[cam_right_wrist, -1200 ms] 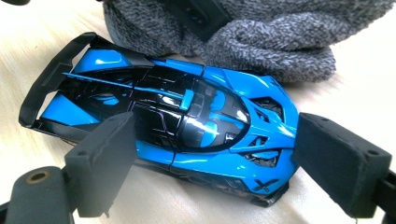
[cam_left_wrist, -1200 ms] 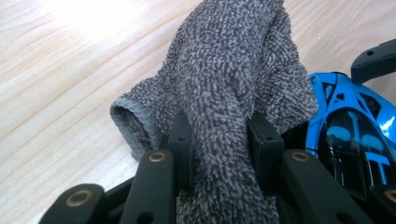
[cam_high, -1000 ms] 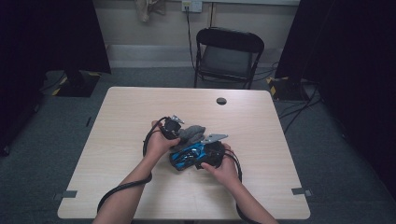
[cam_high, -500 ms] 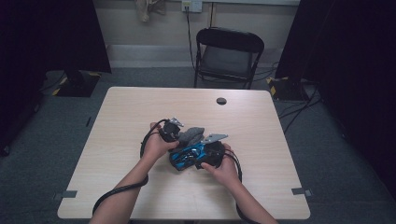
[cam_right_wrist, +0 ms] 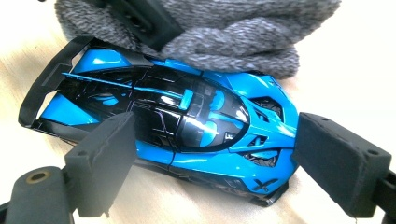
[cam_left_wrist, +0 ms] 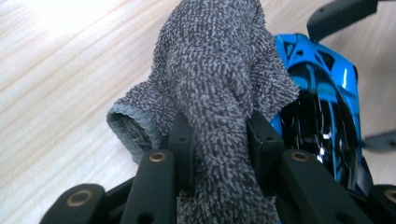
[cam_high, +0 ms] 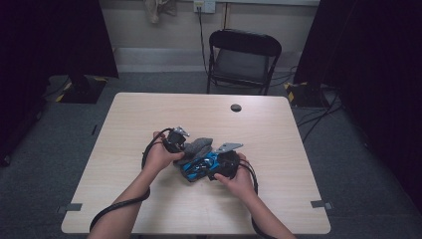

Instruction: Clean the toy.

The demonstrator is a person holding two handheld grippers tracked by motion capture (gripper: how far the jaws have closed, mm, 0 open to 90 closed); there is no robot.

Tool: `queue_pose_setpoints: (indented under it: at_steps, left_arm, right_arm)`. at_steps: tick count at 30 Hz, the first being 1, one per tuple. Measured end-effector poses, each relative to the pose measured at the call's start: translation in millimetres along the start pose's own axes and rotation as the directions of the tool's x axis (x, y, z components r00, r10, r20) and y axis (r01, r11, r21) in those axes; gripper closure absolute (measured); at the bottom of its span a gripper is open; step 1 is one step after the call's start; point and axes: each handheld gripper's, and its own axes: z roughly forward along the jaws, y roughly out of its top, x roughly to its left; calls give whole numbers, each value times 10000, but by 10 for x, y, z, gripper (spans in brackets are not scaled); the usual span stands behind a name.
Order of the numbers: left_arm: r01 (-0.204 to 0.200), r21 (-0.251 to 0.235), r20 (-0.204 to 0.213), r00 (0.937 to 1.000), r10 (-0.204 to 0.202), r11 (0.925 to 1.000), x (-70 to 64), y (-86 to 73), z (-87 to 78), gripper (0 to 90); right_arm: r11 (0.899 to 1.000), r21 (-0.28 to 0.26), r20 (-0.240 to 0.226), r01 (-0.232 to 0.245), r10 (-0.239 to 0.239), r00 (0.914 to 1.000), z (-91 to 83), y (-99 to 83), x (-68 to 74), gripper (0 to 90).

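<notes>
A blue and black toy car [cam_high: 198, 168] lies on the wooden table [cam_high: 149, 114] near its middle. A grey knitted cloth [cam_high: 199, 146] rests on the car's far side. My left gripper [cam_high: 175, 140] is shut on that cloth [cam_left_wrist: 219, 70], a fold pinched between its pads [cam_left_wrist: 183, 140]; the car [cam_left_wrist: 327, 102] shows just to the right of it. My right gripper [cam_high: 219, 164] is open, its pads [cam_right_wrist: 105, 158] standing on either side of the car [cam_right_wrist: 187, 116]. The cloth [cam_right_wrist: 224, 32] and the other gripper's jaw lie behind the car there.
A small round black object [cam_high: 236, 107] sits toward the table's far edge. A black folding chair [cam_high: 244, 59] stands beyond the table. Cables trail from both grippers over the near edge. Dark curtains flank the room.
My left gripper with the cloth has shifted slightly toward the near side over the car. The right gripper and the car have stayed put.
</notes>
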Motion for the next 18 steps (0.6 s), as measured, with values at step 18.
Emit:
queue_pose_setpoints:
  at_steps: [18]
  left_arm:
    - [117, -17, 150, 9998, -116, 9999, 45, -212, -212, 681]
  right_arm:
    - [10000, 56, -2, 24, -24, 10000, 0, 8, -2, 128]
